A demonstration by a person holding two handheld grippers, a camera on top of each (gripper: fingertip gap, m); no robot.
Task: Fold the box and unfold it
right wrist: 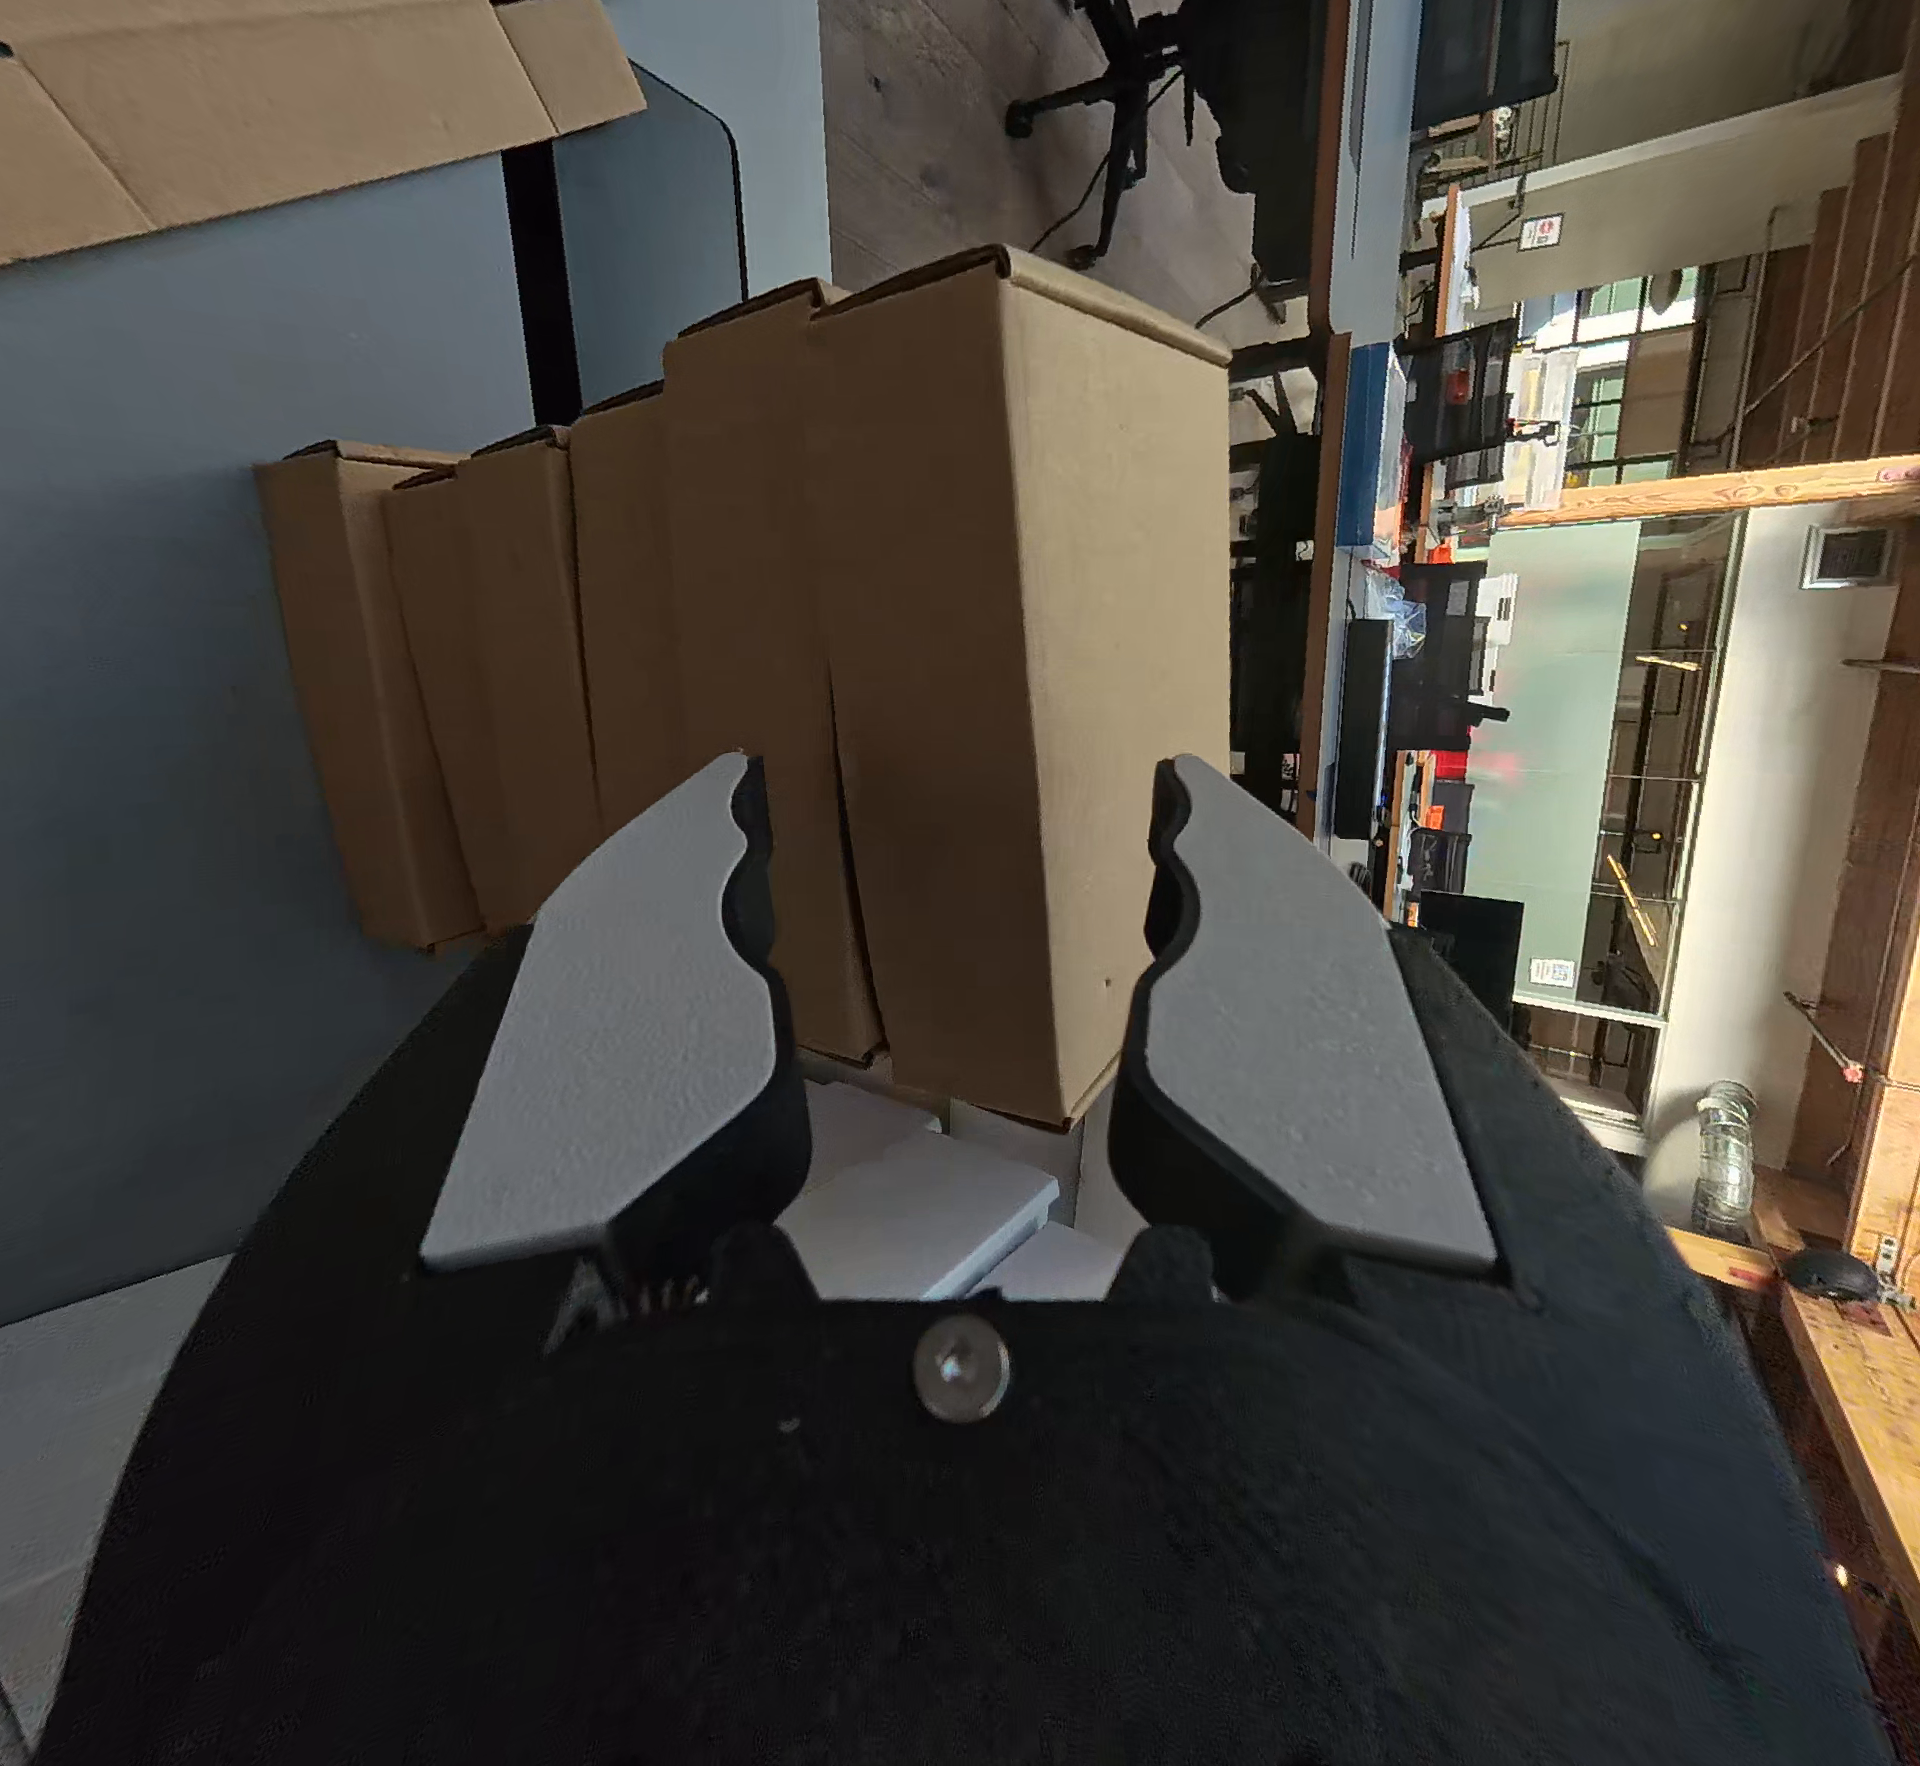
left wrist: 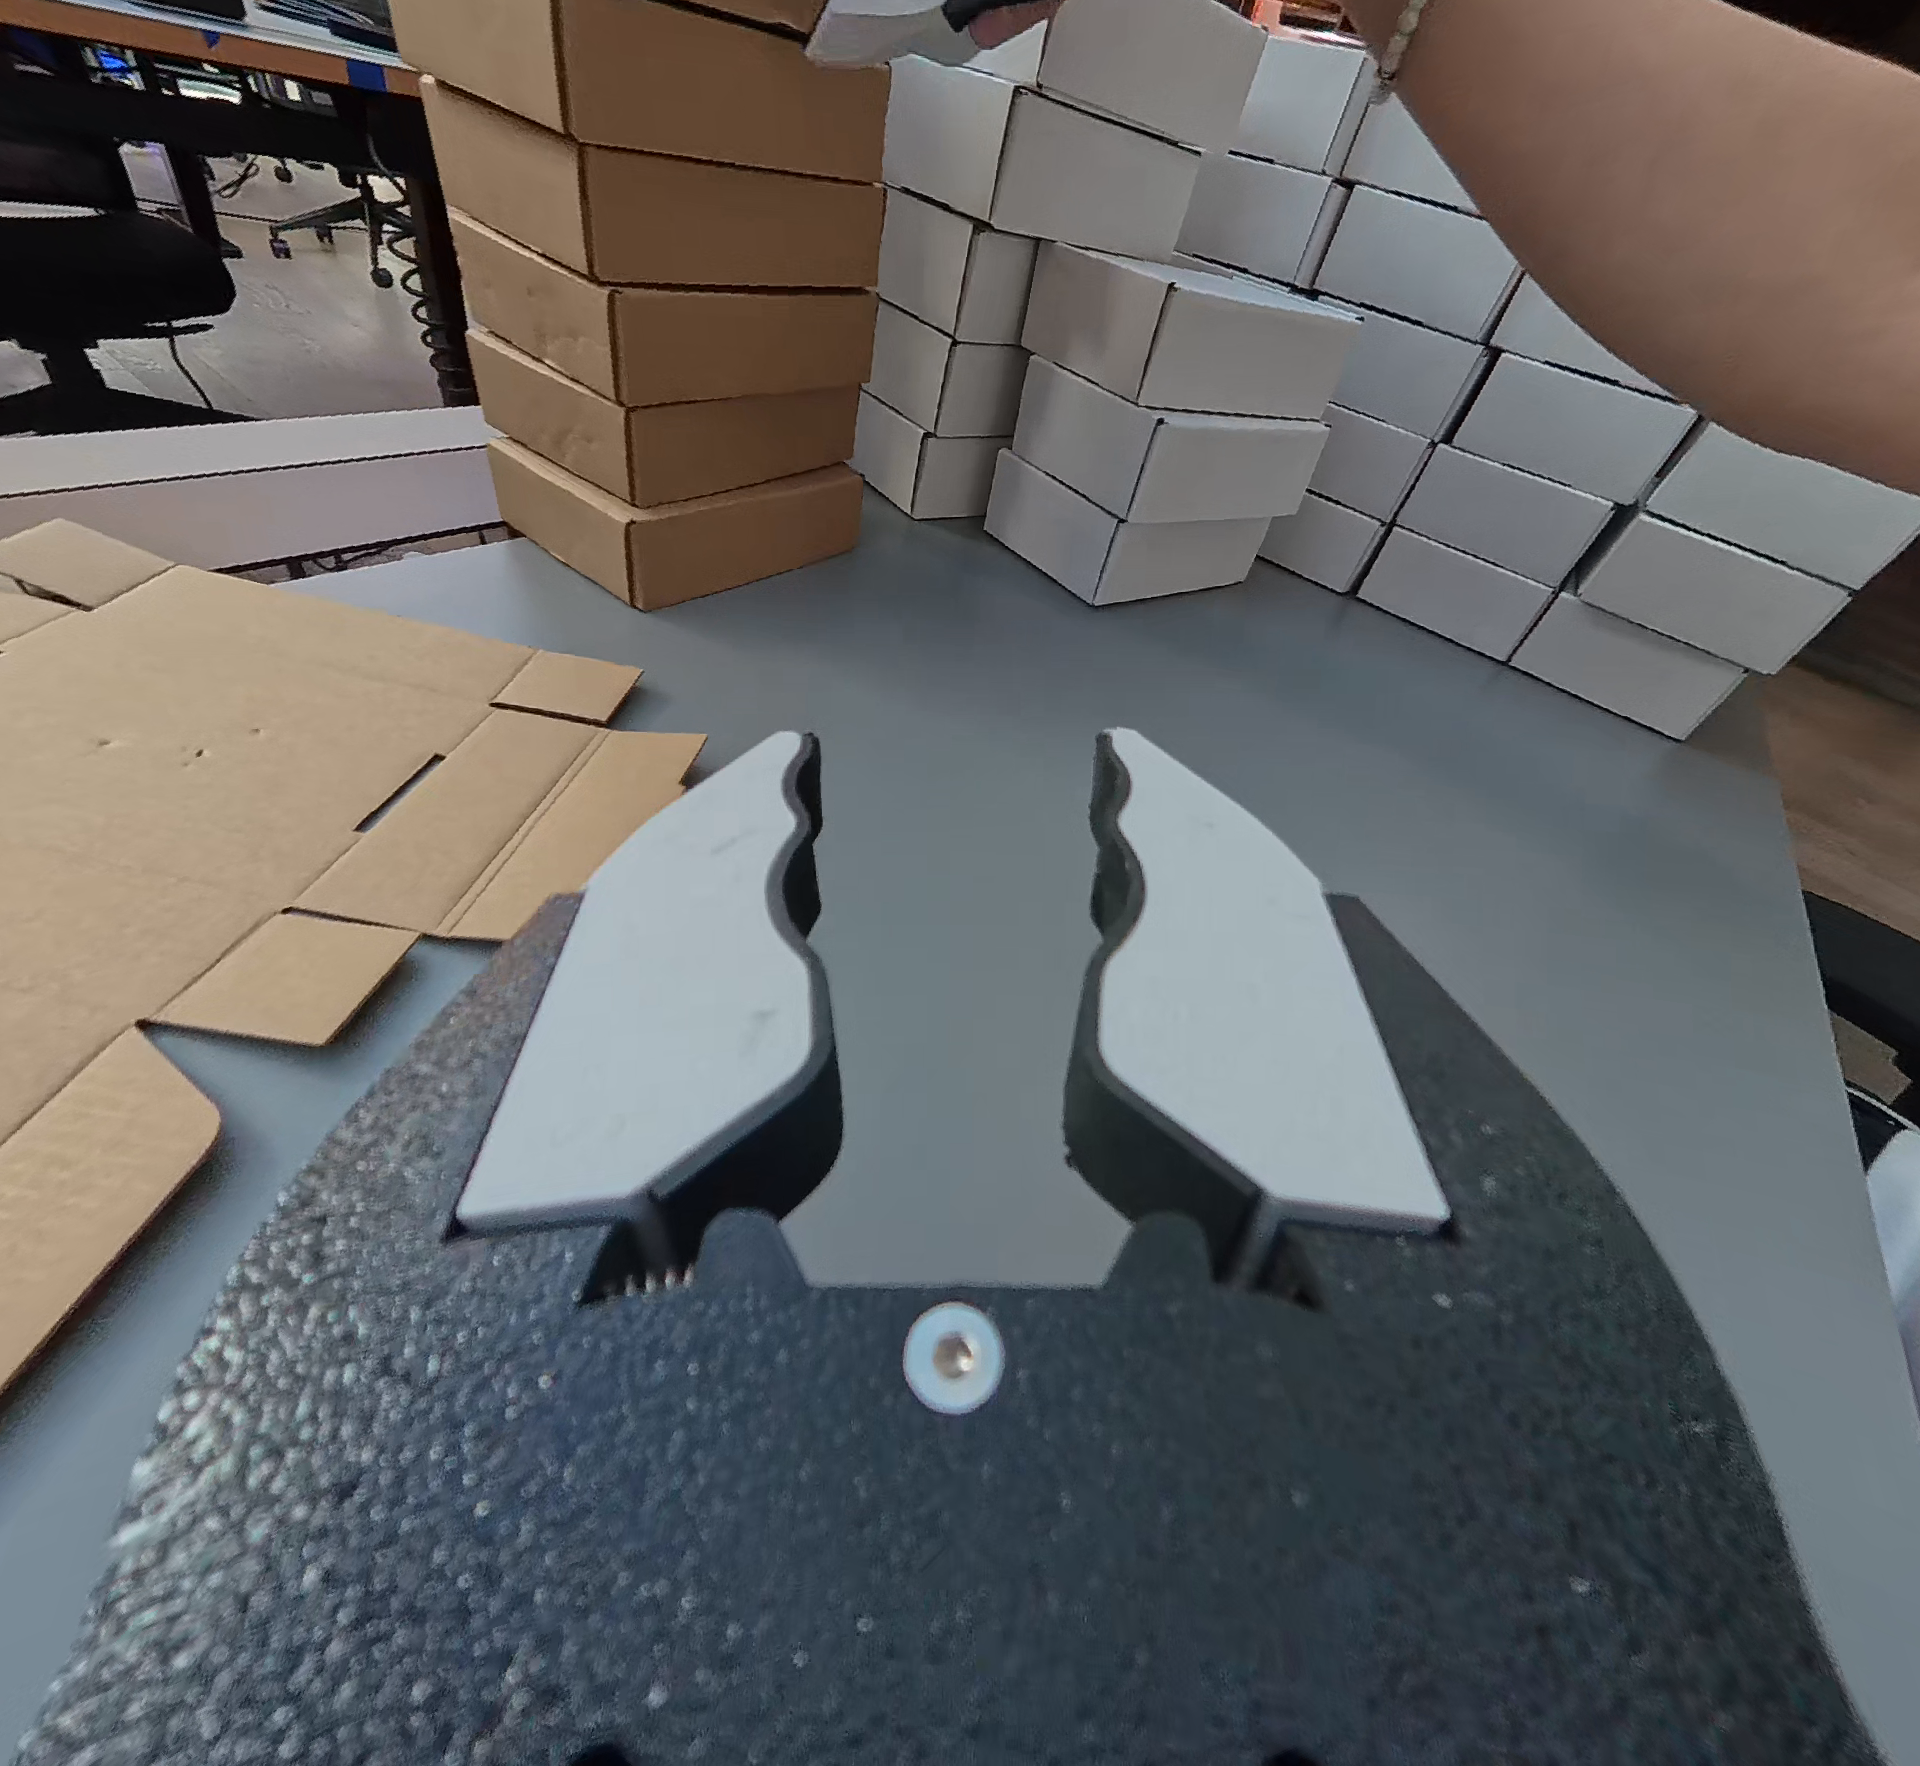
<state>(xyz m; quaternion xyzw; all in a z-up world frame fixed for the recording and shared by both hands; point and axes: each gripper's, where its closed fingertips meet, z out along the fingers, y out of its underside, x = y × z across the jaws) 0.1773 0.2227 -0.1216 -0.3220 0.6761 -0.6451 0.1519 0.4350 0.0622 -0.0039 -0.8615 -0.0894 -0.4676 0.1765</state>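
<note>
A stack of folded brown boxes [left wrist: 665, 262] stands at the back of the grey table [left wrist: 1039, 677]. A flat, unfolded brown cardboard sheet [left wrist: 208, 833] lies at the left, beside my left gripper [left wrist: 956, 745], which is open and empty a little above the table. My right gripper [left wrist: 904, 17], held by a hand, is up at the top of the stack. In the right wrist view, which is turned sideways, the right gripper [right wrist: 961, 771] is open, and the top brown box [right wrist: 1018, 677] lies just ahead of its fingertips. The flat sheet [right wrist: 260, 33] shows at the upper left.
Several stacked white boxes [left wrist: 1403, 386] fill the back right of the table and show under the right gripper [right wrist: 925, 1217]. A forearm [left wrist: 1662, 158] crosses above them. Office chairs [left wrist: 104, 282] and desks stand beyond the table's left edge.
</note>
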